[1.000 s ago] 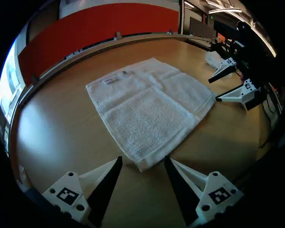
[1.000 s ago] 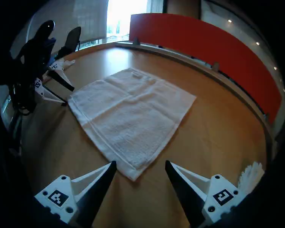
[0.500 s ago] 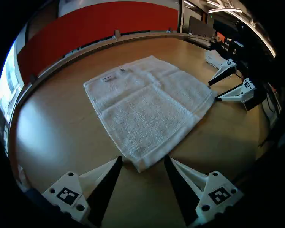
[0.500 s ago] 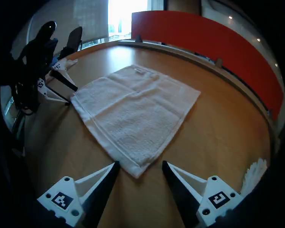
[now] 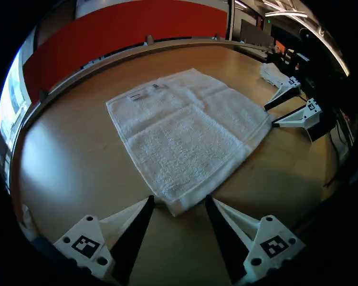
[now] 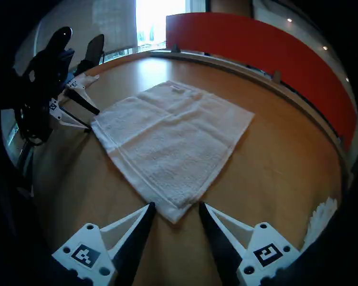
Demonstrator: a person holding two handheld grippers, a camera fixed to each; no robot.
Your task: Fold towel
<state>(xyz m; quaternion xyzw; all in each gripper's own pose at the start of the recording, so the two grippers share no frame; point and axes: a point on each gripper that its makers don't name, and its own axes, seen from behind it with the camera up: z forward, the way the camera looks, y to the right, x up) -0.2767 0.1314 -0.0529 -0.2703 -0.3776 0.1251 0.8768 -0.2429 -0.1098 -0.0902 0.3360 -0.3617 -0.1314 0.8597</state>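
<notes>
The towel (image 5: 188, 133) is spread flat on the wooden worktop (image 5: 74, 157), laid diamond-wise so that one corner is offered to each claw. In the left gripper view, the left claw (image 5: 179, 198) is held low over the worktop with its fingers spread, and the nearest towel corner lies in the gap between the tips; no pinch is made yet. In the right gripper view, the right claw (image 6: 177, 205) is likewise spread, its tips set just either side of the neighbouring corner along the banded hem. The other claw is seen farther off in each view, the right claw (image 5: 269, 117) at the towel's right corner and the left claw (image 6: 94, 121) at its left corner, both low and pointed inward.

Two adjacent corners are thus bracketed, which is judged to be a setting-up for one edge to be lifted and carried over to the far edge, where a sewn label (image 5: 136, 97) is seen. Each corner would need to be gripped through its full thickness, or a layer may slip. A small white cloth (image 6: 322, 217) is left well apart, near the worktop's edge, and a red panel (image 5: 121, 28) runs behind
</notes>
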